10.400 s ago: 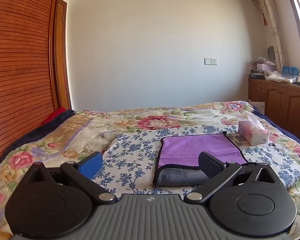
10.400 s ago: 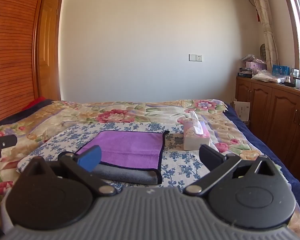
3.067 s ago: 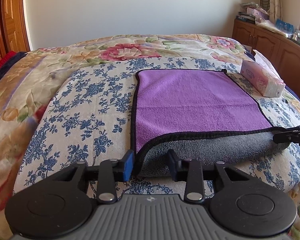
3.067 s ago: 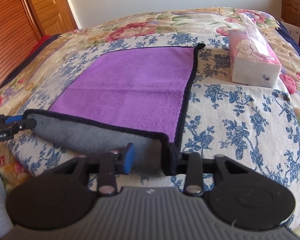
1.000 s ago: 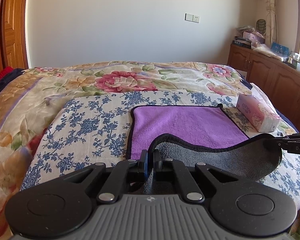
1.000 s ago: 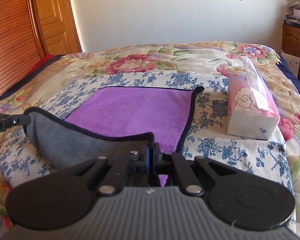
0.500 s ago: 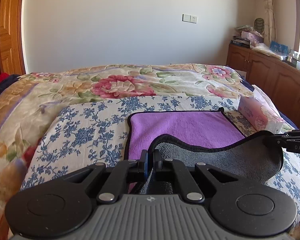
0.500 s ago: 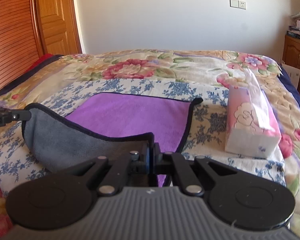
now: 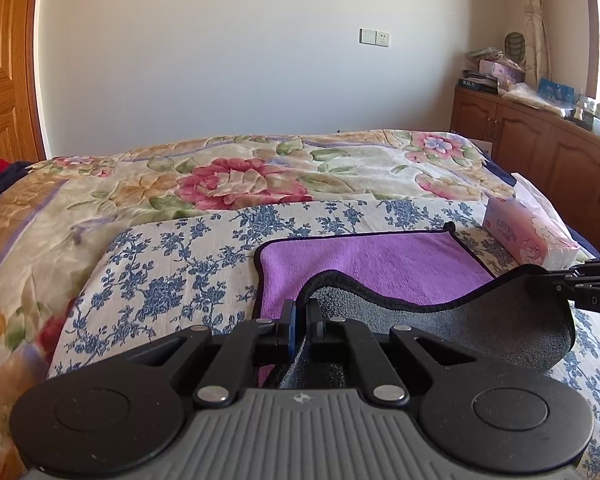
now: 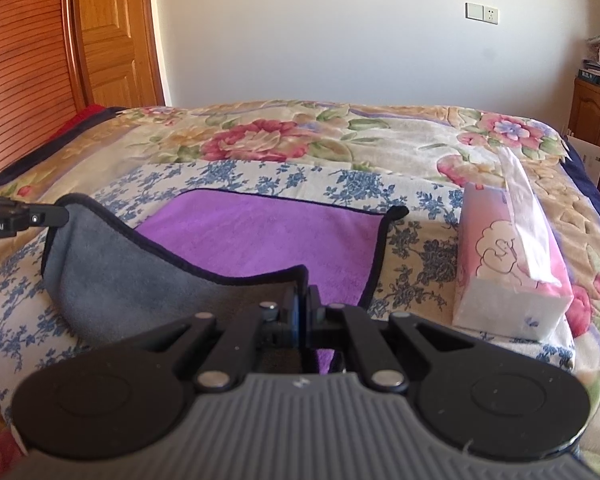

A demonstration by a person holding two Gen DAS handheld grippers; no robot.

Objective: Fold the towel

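Observation:
The towel [image 9: 372, 264] is purple on top, grey underneath, with a black hem. It lies on the blue-flowered cloth [image 9: 172, 264] on the bed. My left gripper [image 9: 300, 312] is shut on its near left corner. My right gripper [image 10: 303, 296] is shut on the near right corner. Both corners are lifted, so the grey underside [image 10: 132, 276] hangs curved between them above the purple part [image 10: 268, 236]. The right gripper's tip shows at the right edge of the left wrist view [image 9: 580, 280]. The left gripper's tip shows at the left edge of the right wrist view [image 10: 40, 216].
A pink tissue box [image 10: 512, 272] stands on the bed just right of the towel, also in the left wrist view [image 9: 528, 232]. The flowered bedspread [image 9: 260, 176] stretches toward the far wall. Wooden cabinets [image 9: 540, 152] line the right side, a wooden door [image 10: 108, 40] the left.
Both grippers have carried the towel's near edge a little higher and further toward the far side; less purple shows behind the raised grey fold.

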